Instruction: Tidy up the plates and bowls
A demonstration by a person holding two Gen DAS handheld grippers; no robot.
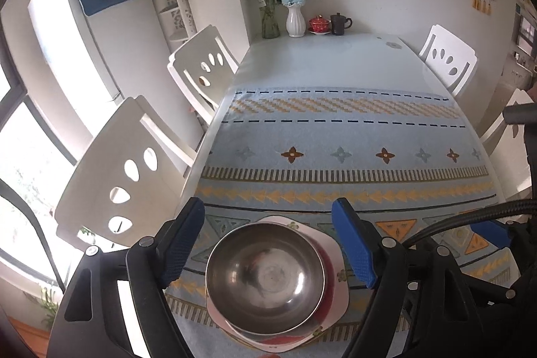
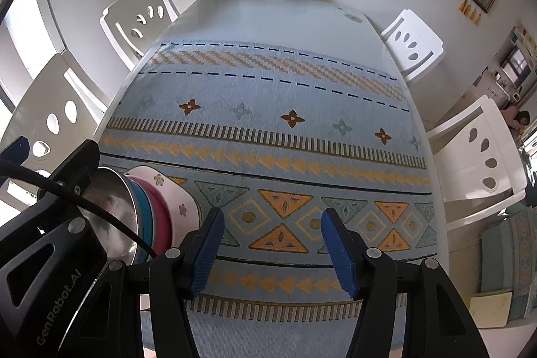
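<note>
1. Left tongs [image 1: 268, 240] stand wide, blue pads either side of the steel bowl [image 1: 265, 277] at lower centre of the left wrist view; no pad touches it, nothing is held.
2. Right tongs [image 2: 272, 244] stand about half open over bare patterned cloth [image 2: 268, 89], lower centre of the right wrist view. Empty.
3. The stack sits near the bottom edge of the desk [image 1: 319, 62]: steel bowl on top, then a teal bowl [image 2: 146, 217] and a pink-red bowl [image 2: 161, 217] nested beneath, all on a pale flowered plate [image 1: 335, 267] with squarish rounded corners. In the right wrist view it lies at lower left, partly behind the left tongs' body.
4. Handling, by judgement: the steel bowl looks light, rigid and slick, and its curved wall would likely slip under a side squeeze. Better to pinch the rim, one pad inside and one outside.
5. The coloured bowls look like plastic or melamine: light, stiff, not very fragile. Material uncertain.
6. The plate may be ceramic or melamine; cannot tell. Treat as breakable, and take it by the edge, which sits low on the cloth.
7. Lifting the whole stack by the plate risks the bowls sliding.
</note>
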